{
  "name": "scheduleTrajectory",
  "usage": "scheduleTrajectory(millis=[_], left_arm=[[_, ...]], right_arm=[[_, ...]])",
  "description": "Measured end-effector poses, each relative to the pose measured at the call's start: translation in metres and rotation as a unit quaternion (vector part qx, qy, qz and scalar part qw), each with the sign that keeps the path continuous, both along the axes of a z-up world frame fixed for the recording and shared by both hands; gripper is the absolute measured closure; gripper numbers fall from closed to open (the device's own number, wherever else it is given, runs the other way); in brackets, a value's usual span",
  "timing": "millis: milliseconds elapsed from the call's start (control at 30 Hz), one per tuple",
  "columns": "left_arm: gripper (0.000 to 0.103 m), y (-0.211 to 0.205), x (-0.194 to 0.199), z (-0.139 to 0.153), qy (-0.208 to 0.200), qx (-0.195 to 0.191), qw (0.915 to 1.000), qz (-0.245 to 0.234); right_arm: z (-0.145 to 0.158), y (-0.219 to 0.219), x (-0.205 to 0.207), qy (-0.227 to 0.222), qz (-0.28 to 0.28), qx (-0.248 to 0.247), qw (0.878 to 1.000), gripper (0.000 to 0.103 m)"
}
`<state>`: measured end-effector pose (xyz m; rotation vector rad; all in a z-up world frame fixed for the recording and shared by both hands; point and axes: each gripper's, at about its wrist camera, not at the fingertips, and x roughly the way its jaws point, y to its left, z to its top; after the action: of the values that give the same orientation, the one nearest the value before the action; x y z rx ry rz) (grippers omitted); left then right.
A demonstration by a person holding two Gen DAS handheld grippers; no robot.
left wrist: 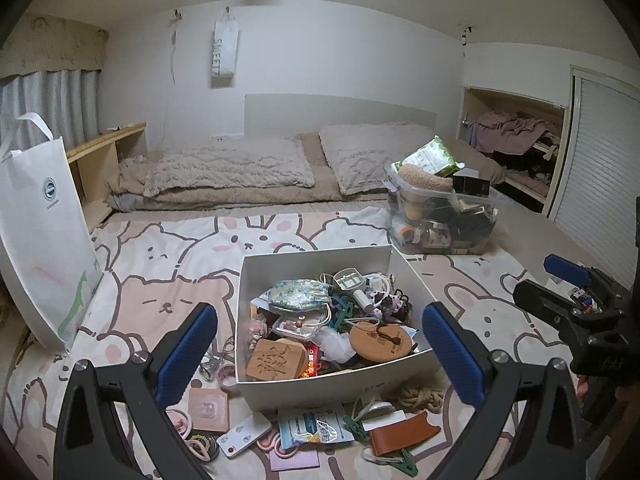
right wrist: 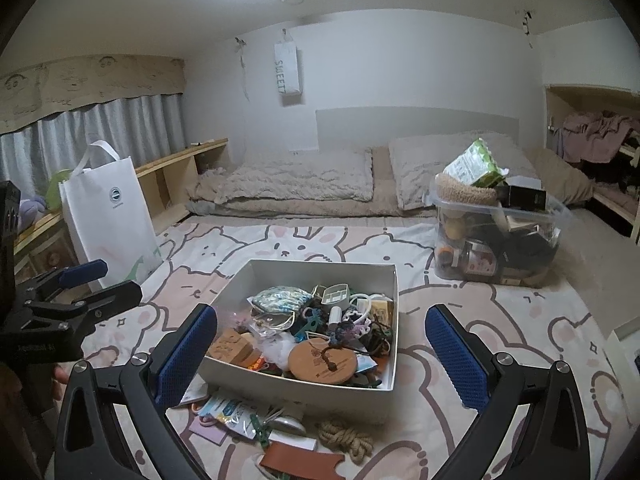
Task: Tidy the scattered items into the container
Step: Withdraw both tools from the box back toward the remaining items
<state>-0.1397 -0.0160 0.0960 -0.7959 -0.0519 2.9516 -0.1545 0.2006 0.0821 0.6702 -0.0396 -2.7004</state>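
Left wrist view shows the left gripper (left wrist: 320, 344) wide open, holding nothing, above the full white box (left wrist: 316, 258) on the bunny bedsheet (left wrist: 160, 264). Right gripper (right wrist: 320, 344) is open and empty too. Brown rope (right wrist: 346, 436) lies just outside the box.

Home bedroom: bed (left wrist: 168, 240) with cartoon-animal sheet, two fluffy pillows (left wrist: 228, 168) at the headboard (left wrist: 340, 110), curtained window (right wrist: 92, 136), open closet (left wrist: 516, 148) stuffed with clothes.
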Motion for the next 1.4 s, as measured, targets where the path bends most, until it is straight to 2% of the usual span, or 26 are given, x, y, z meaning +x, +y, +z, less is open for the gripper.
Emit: scheduleTrajectory(millis=[333, 533, 667, 1233, 1400], left_arm=[[0.000, -0.009, 0.034, 0.010, 0.028, 0.000, 0.9996, -0.007], [0.000, -0.015, 0.049, 0.011, 0.042, -0.011, 0.9991, -0.002], [0.000, -0.027, 0.059, 0.010, 0.049, -0.004, 0.9988, 0.004], [0.000, -0.065, 0.083, -0.029, 0.046, -0.001, 0.9982, 0.038], [0.000, -0.072, 0.086, -0.044, 0.045, 0.009, 0.9979, 0.045]], right_arm=[[0.010, 0.006, 0.034, 0.023, 0.014, -0.019, 0.999, 0.000], [0.007, 0.011, 0.046, 0.033, 0.014, -0.021, 0.999, 0.000], [0.001, 0.011, 0.053, 0.038, 0.020, -0.018, 0.999, 0.000], [-0.033, 0.011, 0.073, 0.044, 0.017, -0.013, 0.999, 0.000], [-0.051, 0.003, 0.076, 0.038, 0.025, 0.009, 0.999, 0.000]])
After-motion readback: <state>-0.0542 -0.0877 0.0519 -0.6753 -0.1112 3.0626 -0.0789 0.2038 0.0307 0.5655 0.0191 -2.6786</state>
